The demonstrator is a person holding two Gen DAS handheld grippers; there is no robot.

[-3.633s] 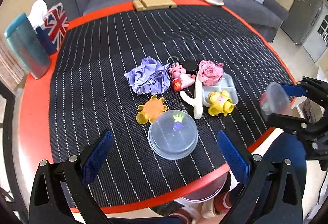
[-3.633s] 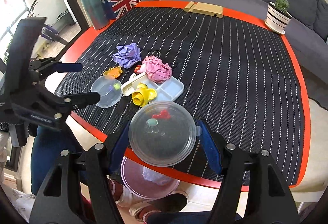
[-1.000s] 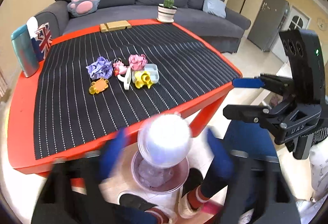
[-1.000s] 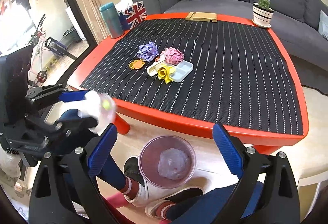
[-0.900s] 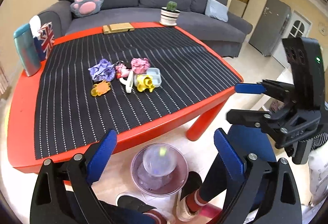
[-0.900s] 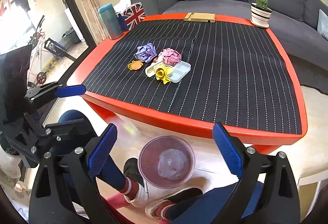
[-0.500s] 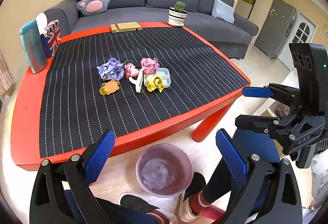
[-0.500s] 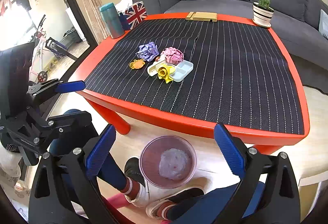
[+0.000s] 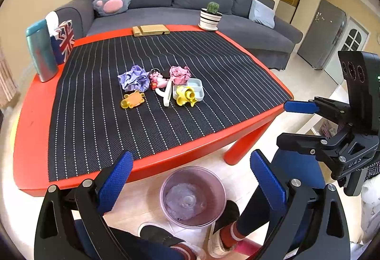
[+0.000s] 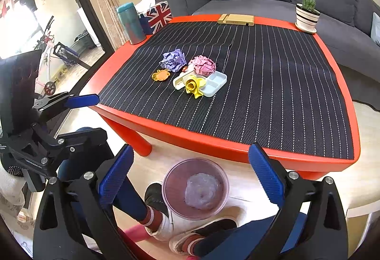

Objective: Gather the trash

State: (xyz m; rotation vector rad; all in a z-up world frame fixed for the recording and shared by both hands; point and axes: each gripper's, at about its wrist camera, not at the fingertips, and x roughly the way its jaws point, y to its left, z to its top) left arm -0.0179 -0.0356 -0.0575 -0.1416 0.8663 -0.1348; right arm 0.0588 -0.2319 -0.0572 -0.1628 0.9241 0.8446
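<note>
A: Are we reading any writing? 
B: Hardly. On the right gripper (image 9: 299, 123), at the right edge of the left wrist view, pale letters are showing on the black body, perhaps "UAS", but we cannot be sure. The tissue box (image 10: 158, 15) in the upper left of the right wrist view is wearing a Union Jack print, no words.

A: How are our fingers standing? 
B: Both pairs are spreading wide and holding nothing. The left gripper (image 9: 190, 175) is hanging at the bottom of its frame over the bin (image 9: 166, 182), and the right one is framing the bin the same way in its own view.

A: And the trash? 
B: Clear plastic is lying in the bin, bottom centre, on the floor just before the red table (image 9: 30, 117). The purple paper ball (image 9: 133, 78) and the pink paper ball (image 9: 179, 74) are sitting mid-frame on the striped mat (image 9: 99, 117), among the toys. Both are crumpled round, so we are seeing no long axis.
</note>
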